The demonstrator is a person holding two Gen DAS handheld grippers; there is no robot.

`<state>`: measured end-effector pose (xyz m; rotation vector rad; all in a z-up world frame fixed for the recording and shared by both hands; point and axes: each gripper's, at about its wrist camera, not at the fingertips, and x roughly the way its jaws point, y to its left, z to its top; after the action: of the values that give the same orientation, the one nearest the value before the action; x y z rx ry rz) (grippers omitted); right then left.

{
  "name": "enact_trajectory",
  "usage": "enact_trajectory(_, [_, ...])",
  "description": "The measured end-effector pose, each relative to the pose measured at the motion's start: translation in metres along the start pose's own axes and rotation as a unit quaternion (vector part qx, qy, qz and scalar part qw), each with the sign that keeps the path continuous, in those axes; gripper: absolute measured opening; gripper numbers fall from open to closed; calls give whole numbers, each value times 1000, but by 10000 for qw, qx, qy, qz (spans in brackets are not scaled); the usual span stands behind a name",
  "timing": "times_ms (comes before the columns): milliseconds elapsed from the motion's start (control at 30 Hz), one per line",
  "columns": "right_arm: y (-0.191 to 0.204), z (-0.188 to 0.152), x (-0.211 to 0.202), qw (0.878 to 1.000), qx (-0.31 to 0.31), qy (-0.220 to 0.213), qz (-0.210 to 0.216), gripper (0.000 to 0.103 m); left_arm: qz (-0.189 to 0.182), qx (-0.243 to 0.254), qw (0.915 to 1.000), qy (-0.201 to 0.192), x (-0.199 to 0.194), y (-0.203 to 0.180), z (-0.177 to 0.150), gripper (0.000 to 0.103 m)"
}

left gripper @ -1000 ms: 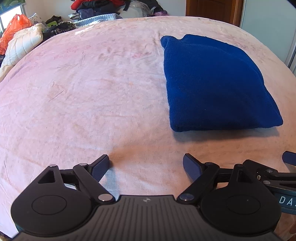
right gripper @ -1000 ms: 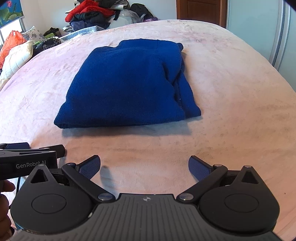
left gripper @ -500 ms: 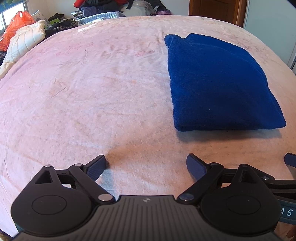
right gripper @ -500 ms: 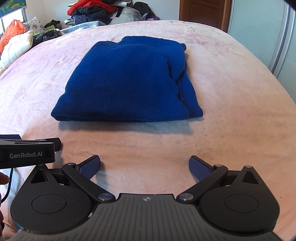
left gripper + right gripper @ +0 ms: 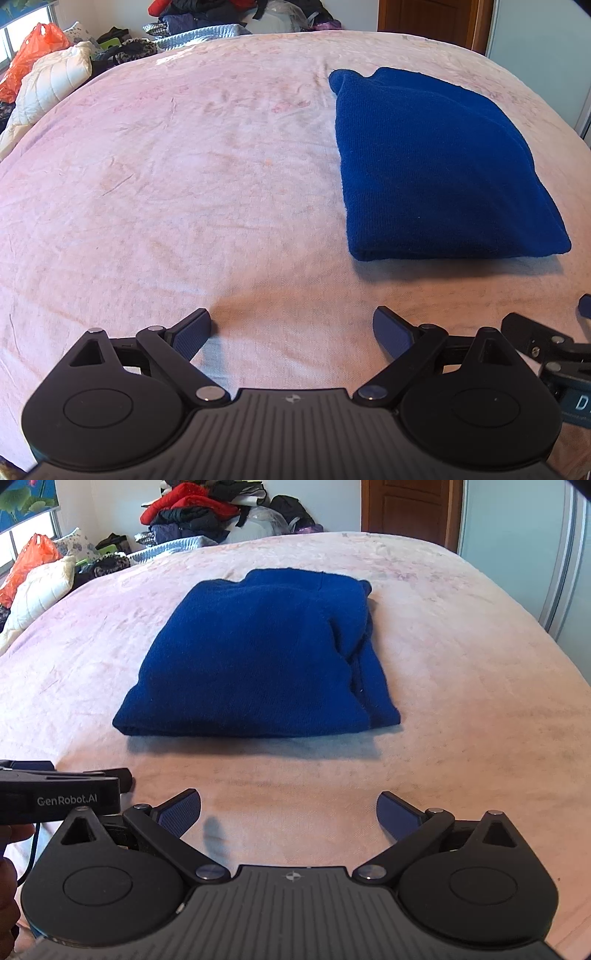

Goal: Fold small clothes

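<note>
The left gripper (image 5: 291,328) has just been opening its jaws a little further, and nothing lies between them, only bare pink bedspread (image 5: 184,184). The right gripper (image 5: 290,812) stands wide as well, empty too. Compared with a second ago the blue garment (image 5: 255,661) looks the same: a thick folded rectangle lying flat, its near fold edge ahead of both pairs of fingers and well clear of their tips. Neither hand has gone anywhere much. Both grippers spread and back from the cloth suggests to me that this piece is finished and has been let go; the next step would likely be fetching another item.

From the left view the garment (image 5: 436,170) sits ahead and off to the right of the fingers, showing a clean straight left edge and a smooth top. The right view puts it straight ahead of the fingers and shows what the left one hides: along the garment's right side the layers bunch into a lumpy seam, not quite flush. The right view also catches the left gripper's body at its left edge, with part of a hand (image 5: 9,871) behind it. A heap of clothes (image 5: 192,513) waits past the far end of the bed.
</note>
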<state>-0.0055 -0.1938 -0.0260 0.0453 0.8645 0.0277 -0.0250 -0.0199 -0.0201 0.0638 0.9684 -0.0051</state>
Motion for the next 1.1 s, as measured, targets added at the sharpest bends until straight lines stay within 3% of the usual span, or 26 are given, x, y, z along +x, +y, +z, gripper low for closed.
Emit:
enact_trajectory(100, [1,1,-4,9998,-118,-112,-131,102,42,3,10000,-24,-2,0,0,95])
enact_trajectory(1100, [3,1,-7,9998,-190,-96,-9,102,103,-57,9999,-17,-6,1,0,95])
